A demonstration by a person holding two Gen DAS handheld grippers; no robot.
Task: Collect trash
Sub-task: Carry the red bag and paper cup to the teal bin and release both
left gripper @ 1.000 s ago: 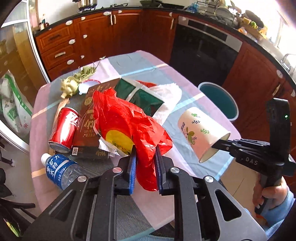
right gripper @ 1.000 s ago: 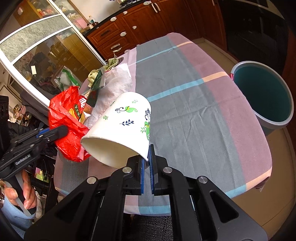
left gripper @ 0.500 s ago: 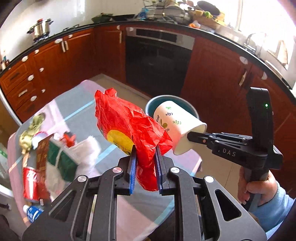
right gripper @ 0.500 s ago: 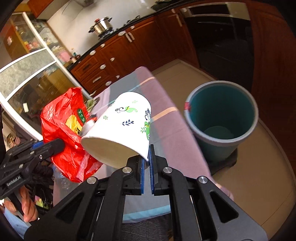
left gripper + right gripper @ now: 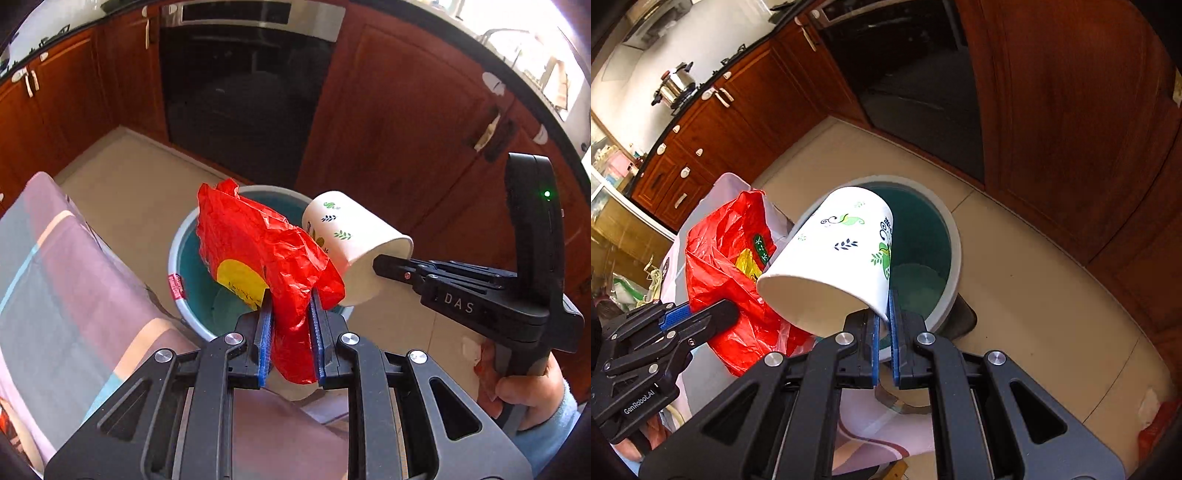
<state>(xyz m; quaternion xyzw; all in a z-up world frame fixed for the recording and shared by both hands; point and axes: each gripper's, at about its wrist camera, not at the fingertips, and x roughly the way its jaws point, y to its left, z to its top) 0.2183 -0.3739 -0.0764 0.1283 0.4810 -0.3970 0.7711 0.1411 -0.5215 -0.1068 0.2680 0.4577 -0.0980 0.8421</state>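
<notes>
My left gripper (image 5: 291, 332) is shut on a crumpled red plastic bag (image 5: 258, 251), which hangs over the teal trash bin (image 5: 192, 266) on the floor. The right gripper (image 5: 884, 336) is shut on the rim of a white paper cup (image 5: 834, 251) with green leaf prints, tilted with its mouth toward the camera, also above the bin (image 5: 945, 221). In the left wrist view the cup (image 5: 351, 236) and the right gripper (image 5: 384, 264) sit just right of the bag. In the right wrist view the bag (image 5: 724, 266) and the left gripper (image 5: 701, 317) sit at the left.
The table with its striped pink and grey cloth (image 5: 66, 295) ends just left of the bin. Dark wood cabinets (image 5: 388, 110) and a black oven (image 5: 240, 92) stand behind the bin across a strip of beige floor (image 5: 1034, 295). A person's hand (image 5: 517, 391) holds the right gripper's handle.
Both grippers swung from above the table to above the trash bin, carrying the red bag and the paper cup. The table's clutter has left the left wrist view.
</notes>
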